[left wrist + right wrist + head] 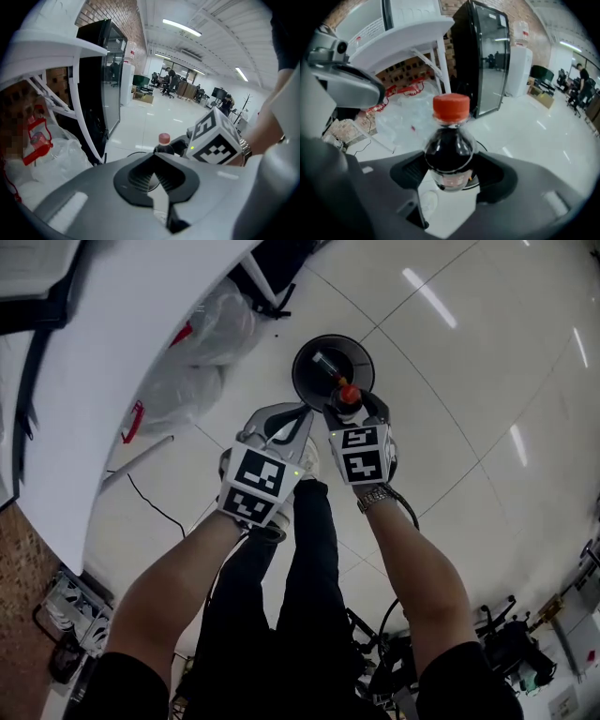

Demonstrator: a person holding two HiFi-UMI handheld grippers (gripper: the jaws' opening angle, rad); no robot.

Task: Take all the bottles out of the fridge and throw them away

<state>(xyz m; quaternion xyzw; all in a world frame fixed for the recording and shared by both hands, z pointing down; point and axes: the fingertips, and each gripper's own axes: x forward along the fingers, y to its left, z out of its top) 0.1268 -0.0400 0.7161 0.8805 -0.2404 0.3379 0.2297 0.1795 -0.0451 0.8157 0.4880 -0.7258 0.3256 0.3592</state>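
At far left, beside the white table point(112, 352), crumpled plastic bags point(202, 343): thin, filmy, red-marked, of no concern for this step.

Next along, left gripper point(279, 420): grey moulded shell, ribbed black pads pressed tip to tip, nothing between them. Best kept aside, clear of the drop.

Just right of it, round black bin point(307, 381) on the floor: smooth-walled, mouth open, seemingly with one item lying inside.

Above its near rim, right gripper point(350, 407), clenched around the bottle point(349, 393): clear rounded plastic, dark liquid, red ribbed cap, pale label band at the pads.

Judged as the throw-away step. Carry the bottle a little further over the middle of the mouth, lower it, then part the jaws cleanly and let the slick round sides slide straight down. Avoid clipping the rim; possibly light enough to tip.

Farther right, glossy white tiled floor point(487, 427): hard, reflective, likely to send a dropped bottle rolling.
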